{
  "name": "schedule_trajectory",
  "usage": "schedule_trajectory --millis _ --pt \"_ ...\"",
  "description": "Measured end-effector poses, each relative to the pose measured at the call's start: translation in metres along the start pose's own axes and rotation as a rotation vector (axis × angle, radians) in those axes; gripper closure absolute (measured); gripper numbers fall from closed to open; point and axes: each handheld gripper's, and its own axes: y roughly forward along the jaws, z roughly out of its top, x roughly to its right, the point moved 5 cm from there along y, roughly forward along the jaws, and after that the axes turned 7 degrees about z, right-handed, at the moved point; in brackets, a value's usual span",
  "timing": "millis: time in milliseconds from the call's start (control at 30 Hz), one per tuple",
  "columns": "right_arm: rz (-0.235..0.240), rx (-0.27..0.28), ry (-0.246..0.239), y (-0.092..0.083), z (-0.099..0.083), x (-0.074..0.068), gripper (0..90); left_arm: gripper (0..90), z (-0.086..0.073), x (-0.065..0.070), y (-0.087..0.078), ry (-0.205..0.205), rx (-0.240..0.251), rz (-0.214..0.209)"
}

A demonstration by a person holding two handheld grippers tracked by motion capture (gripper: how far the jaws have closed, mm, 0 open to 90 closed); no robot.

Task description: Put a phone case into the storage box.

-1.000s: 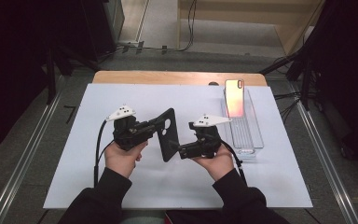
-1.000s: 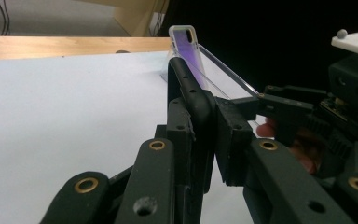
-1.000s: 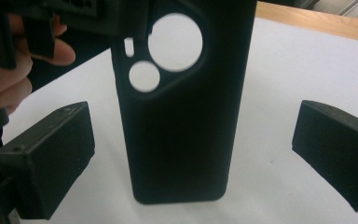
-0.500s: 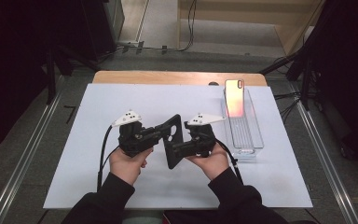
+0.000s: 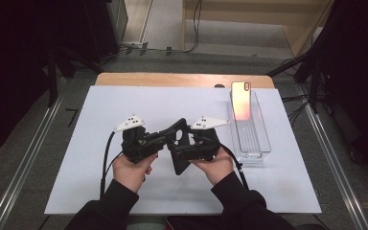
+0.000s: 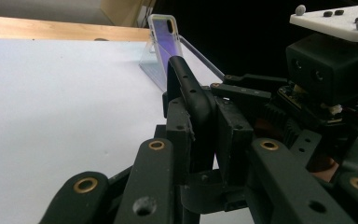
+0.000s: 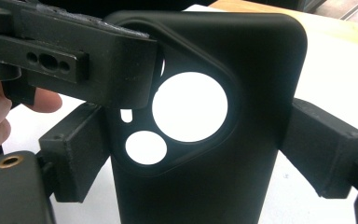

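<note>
Black phone case (image 5: 179,146): held above the white mat (image 5: 76,143), mid-table, between both grippers. Left gripper (image 5: 160,139): jaws clamped on the case's corner by the camera cutout. Right gripper (image 5: 176,152): jaws just closing onto the case's two long edges, pads at its sides. Phone (image 5: 242,100): leaning upright in the clear tray (image 5: 254,143), well apart.

No text, label, brand, number or sign can be read anywhere in these views. Every surface shown is plain and unmarked.
</note>
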Motion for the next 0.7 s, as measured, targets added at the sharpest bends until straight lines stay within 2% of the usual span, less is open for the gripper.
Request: schedule_trajectory --millis 67,167,233,400,533,667,700 --pt "-0.002 0.003 -0.007 -0.001 0.001 -0.001 11.7 74.9 0.001 0.001 -0.001 0.002 0.007 -0.003" --pt "-0.009 -0.001 -0.011 -0.001 0.001 0.001 11.8 63.5 0.003 0.002 -0.003 -0.013 0.010 -0.002" --pt "-0.015 -0.004 -0.006 -0.002 0.000 0.005 11.8 61.1 0.004 0.001 -0.004 -0.007 0.004 -0.001" --pt "-0.032 -0.008 0.016 -0.004 -0.002 0.015 11.8 54.3 0.005 -0.001 -0.008 -0.030 -0.003 -0.008" --pt "-0.044 -0.006 0.013 -0.008 -0.002 0.020 11.8 50.2 0.004 -0.006 -0.010 -0.069 -0.048 -0.029" --pt "-0.034 -0.010 0.012 -0.010 -0.002 0.025 11.8 46.1 0.001 -0.012 -0.014 -0.068 -0.096 -0.045" --pt "-0.035 -0.012 0.011 -0.011 -0.002 0.026 11.8 45.4 0.000 -0.013 -0.015 -0.074 -0.113 -0.067"
